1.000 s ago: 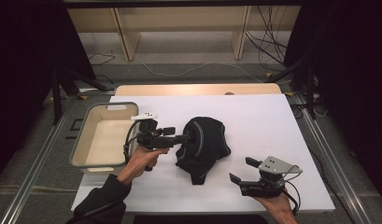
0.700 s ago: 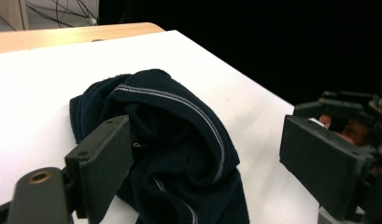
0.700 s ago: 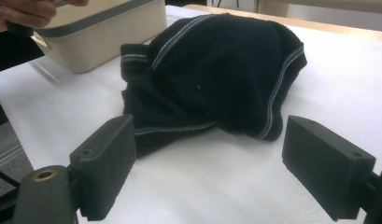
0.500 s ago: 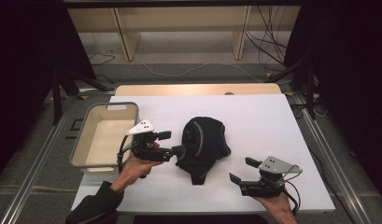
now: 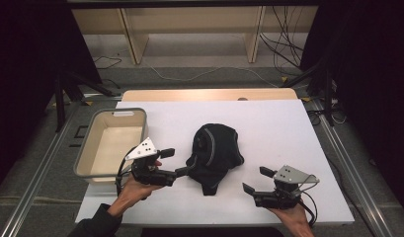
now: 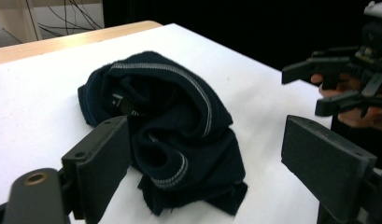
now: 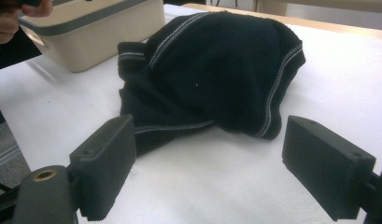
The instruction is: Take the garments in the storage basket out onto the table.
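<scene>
Crumpled dark-navy knit garment with pale stitched trim sits mid white counter. Left gripper at its 8 o'clock, jaws apart, empty, near hem. Right gripper at 4 o'clock, jaws apart, bare counter between. Beige plastic bin at 9 o'clock edge.

1. A dark garment lies crumpled mid-frame on the white surface.
2. The left gripper, jaws apart, sits at its left edge.
3. The right gripper, jaws apart, rests lower right.
4. A beige bin stands at left.

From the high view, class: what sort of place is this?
Probably a lab recording bench: a white-topped table, loose floor cables, and camera-bearing handheld grippers around a crumpled black knitted garment.
</scene>
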`<state>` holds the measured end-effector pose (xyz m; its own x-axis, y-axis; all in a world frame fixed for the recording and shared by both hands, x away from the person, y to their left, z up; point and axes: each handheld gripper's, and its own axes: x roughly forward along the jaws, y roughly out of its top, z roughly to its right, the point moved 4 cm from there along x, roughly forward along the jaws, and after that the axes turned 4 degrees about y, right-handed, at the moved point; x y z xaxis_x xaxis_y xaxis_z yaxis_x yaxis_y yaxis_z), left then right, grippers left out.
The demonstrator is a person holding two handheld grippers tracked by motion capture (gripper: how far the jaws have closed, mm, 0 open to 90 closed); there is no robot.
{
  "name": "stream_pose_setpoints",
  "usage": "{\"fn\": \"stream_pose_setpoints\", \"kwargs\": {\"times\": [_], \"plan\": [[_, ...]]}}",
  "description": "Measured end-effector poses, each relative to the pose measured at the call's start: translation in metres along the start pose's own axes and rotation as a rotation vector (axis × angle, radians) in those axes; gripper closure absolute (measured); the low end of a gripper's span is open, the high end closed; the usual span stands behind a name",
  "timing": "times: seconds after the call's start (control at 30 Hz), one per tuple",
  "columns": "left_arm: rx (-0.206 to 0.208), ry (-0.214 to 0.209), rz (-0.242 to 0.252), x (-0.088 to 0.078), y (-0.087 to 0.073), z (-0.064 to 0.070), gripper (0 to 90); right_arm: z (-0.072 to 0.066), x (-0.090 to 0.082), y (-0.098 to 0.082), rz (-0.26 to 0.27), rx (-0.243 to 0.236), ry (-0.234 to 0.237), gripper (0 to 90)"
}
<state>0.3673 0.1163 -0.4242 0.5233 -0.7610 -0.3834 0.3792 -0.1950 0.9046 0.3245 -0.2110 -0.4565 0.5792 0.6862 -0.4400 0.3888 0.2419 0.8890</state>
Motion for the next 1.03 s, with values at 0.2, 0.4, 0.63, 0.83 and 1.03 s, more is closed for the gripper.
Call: {"fn": "stream_pose_setpoints", "kwargs": {"times": [0.2, 0.4, 0.63, 0.83, 1.03], "plan": [[0.002, 0.015, -0.008, -0.003, -0.01, 0.002, 13.8, 0.0, 0.0, 0.0, -0.001, 0.001, 0.0, 18.0], [-0.014, 0.01, -0.025, -0.004, -0.019, 0.002, 13.4, 0.0, 0.0, -0.001, -0.003, 0.002, -0.001, 18.0], [-0.042, 0.015, 0.004, -0.006, -0.017, -0.003, 13.4, 0.0, 0.001, -0.001, -0.005, 0.002, -0.001, 18.0], [-0.043, 0.018, 0.009, -0.007, -0.016, -0.003, 13.5, 0.0, 0.0, -0.001, -0.002, 0.002, -0.002, 18.0], [-0.047, 0.016, 0.013, -0.007, -0.016, -0.004, 13.5, 0.0, 0.0, -0.001, 0.0, 0.002, -0.003, 18.0]]}}
